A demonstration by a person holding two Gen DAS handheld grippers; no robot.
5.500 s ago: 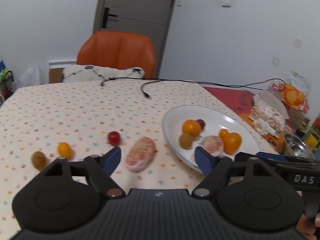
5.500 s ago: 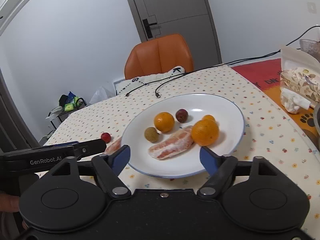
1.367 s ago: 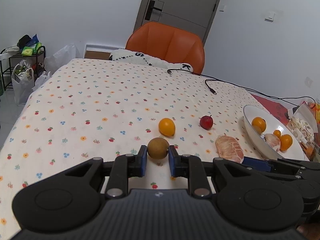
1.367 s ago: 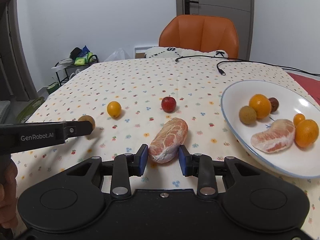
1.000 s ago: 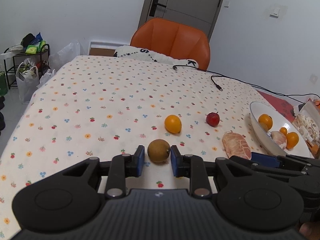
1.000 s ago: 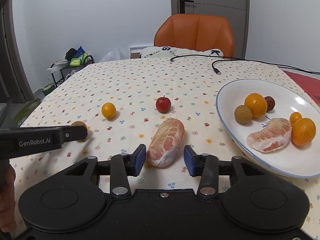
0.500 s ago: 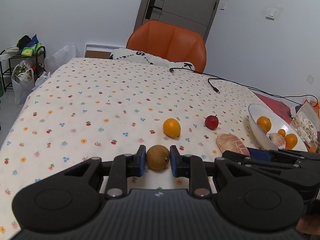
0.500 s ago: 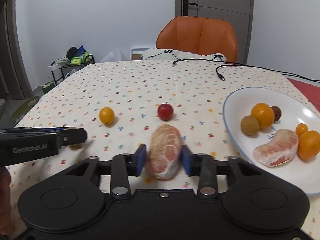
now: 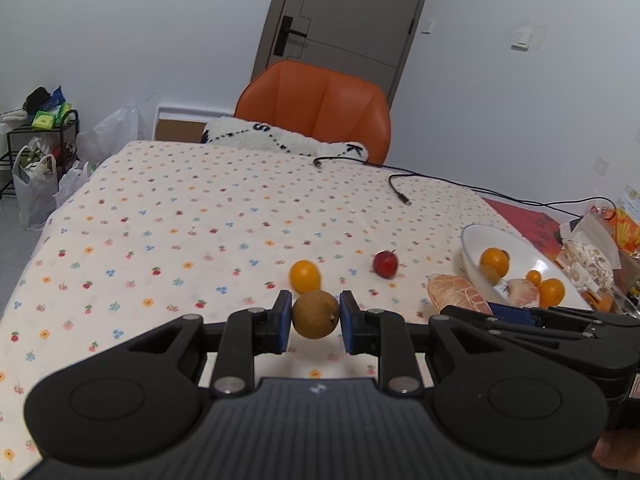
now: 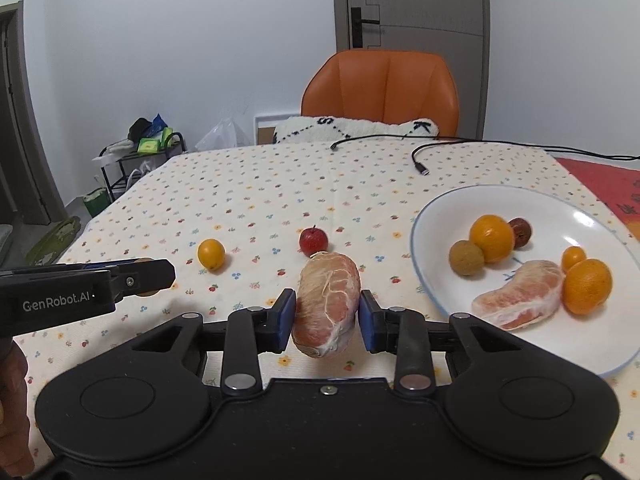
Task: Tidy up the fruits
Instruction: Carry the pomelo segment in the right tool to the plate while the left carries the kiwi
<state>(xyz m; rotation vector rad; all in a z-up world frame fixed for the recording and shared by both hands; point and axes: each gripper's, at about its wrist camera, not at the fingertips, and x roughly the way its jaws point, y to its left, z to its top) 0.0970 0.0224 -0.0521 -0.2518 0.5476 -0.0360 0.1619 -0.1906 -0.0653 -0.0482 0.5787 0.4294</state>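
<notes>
Fruit sits clamped in both tongs above the flowered worktop (image 10: 256, 184). The left tongs (image 9: 315, 316) are clenched on a brown round fruit (image 9: 315, 314), which fills the gap between the two blue pads and looks lifted clear of the cloth, a faint shadow under it. The right tongs (image 10: 327, 316) grip a peeled pomelo segment (image 10: 326, 304) by its near half; the far end pokes forward past the fingertips, towards the small red fruit (image 10: 313, 240). Taking the white plate (image 10: 448, 208) as landmark: the pomelo segment is just left of its near rim, the red fruit is a little farther left and back, and the small orange fruit (image 10: 211, 254) lies well to the left of the plate, on the cloth near the left tongs. On the plate lie a second pomelo segment (image 10: 520, 294), two oranges, a tiny orange fruit, a brown fruit and a dark reddish one. A hand (image 10: 14, 408) holds the left tongs' handle at the frame edge.
</notes>
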